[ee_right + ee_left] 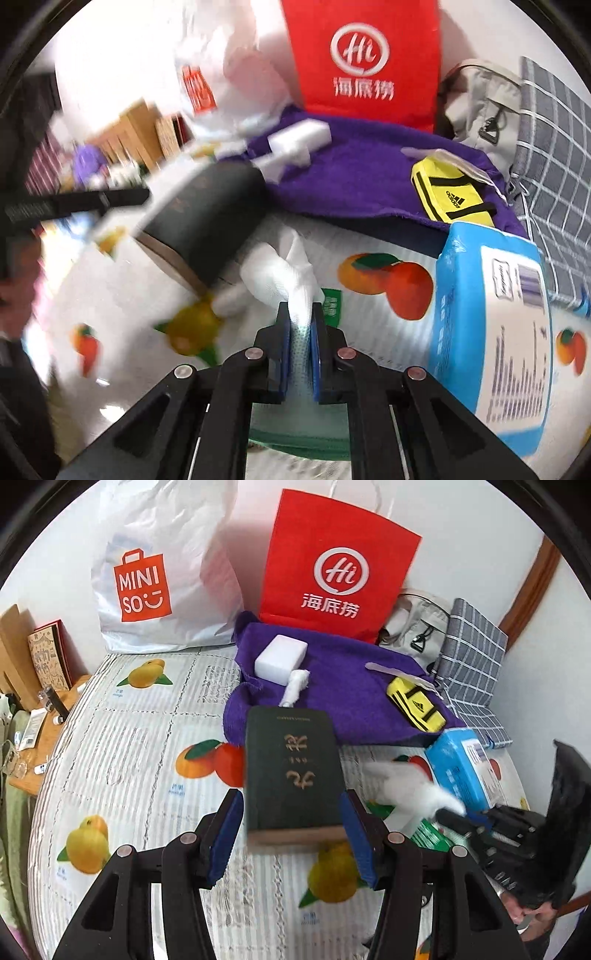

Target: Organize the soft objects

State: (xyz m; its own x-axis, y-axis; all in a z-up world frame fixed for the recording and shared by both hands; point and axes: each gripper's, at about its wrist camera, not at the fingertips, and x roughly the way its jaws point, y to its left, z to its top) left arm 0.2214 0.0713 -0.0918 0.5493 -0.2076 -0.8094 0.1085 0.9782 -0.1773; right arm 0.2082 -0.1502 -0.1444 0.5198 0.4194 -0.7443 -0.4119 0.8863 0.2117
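My left gripper [293, 812] is shut on a dark green book [291, 768], held above the fruit-print sheet [147, 746]. My right gripper [300, 317] is shut on a white tissue [280, 273] rising from a green tissue pack [299, 439]. In the left wrist view, the right gripper [448, 814] and tissue [410, 784] sit right of the book. A purple towel [343, 686] lies behind, carrying a white sponge block [280, 659], a white cloth roll [295, 686] and a yellow pouch [415, 703]. The book [207, 218] also shows, blurred, in the right wrist view.
A red paper bag [336, 568] and a white MINISO bag [155, 579] stand against the wall. A blue box [495, 332] lies at right, beside a grey checked cloth [472, 664] and a grey bag [413, 627]. A wooden side table [40, 734] is at left.
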